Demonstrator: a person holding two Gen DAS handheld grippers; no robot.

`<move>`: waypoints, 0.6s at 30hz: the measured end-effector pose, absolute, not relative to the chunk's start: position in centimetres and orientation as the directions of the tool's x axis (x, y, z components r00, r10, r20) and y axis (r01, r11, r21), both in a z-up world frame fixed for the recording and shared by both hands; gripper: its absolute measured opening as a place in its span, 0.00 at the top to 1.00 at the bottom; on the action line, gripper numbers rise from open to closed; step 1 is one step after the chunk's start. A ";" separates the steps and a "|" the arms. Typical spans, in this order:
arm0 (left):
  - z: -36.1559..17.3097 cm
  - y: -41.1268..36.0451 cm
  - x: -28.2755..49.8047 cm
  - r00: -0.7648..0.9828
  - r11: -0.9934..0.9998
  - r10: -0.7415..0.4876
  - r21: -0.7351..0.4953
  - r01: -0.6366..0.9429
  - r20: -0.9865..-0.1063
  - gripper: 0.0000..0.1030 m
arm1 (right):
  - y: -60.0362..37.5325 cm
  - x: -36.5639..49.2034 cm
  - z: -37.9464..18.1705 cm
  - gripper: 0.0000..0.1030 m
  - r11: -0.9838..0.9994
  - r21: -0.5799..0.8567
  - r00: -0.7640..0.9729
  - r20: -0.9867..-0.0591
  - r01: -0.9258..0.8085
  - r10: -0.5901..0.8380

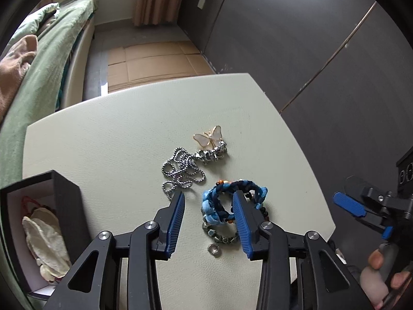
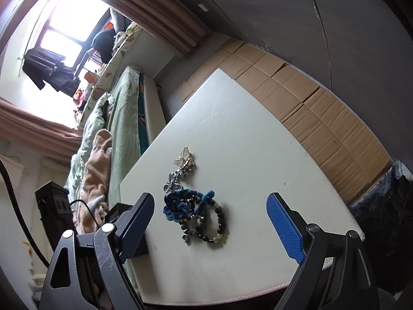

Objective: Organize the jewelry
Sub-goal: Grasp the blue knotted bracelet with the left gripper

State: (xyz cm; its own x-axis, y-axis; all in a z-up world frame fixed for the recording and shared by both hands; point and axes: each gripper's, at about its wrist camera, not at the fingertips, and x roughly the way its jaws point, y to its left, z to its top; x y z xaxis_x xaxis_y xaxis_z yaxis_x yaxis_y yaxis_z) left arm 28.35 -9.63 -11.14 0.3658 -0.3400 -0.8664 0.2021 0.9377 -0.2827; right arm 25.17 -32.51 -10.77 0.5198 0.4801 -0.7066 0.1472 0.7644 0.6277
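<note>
Left gripper (image 1: 209, 199) fingers released over blue braided bracelet (image 1: 227, 201) at frame centre, right gripper (image 2: 210, 202) fingers released, ball chain (image 1: 180, 173) on bench (image 1: 103, 142), open box (image 1: 38, 232) lower left.

Blue braided bracelet (image 1: 233, 201) atop beaded bracelets (image 2: 211, 222); ball chain (image 1: 180, 171) tangled beside butterfly pendant (image 1: 209, 137); small ring (image 1: 214, 248) apart.

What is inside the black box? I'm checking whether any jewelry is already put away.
The black box holds a cream pearly piece and a red cord. Anything under them, or behind the near wall, is hidden.
</note>
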 end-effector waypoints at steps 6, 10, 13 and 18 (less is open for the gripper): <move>-13.2 -11.0 28.8 0.328 0.945 -0.314 -0.260 0.198 -0.891 0.65 | -32.2 25.3 -10.7 0.13 0.791 0.595 0.507 -0.730 0.142 0.458; -14.5 -11.6 29.0 0.304 0.948 -0.303 -0.253 0.192 -0.903 0.82 | -32.1 25.4 -11.0 0.13 0.807 0.569 0.503 -0.749 0.157 0.430; -14.2 -11.6 28.8 0.322 0.948 -0.304 -0.250 0.198 -0.897 0.83 | -32.5 25.3 -10.9 0.13 0.802 0.568 0.525 -0.747 0.184 0.409; -12.2 -11.0 28.0 0.361 0.936 -0.340 -0.276 0.218 -0.868 0.84 | -31.8 25.7 -11.0 0.13 0.827 0.535 0.521 -0.762 0.172 0.385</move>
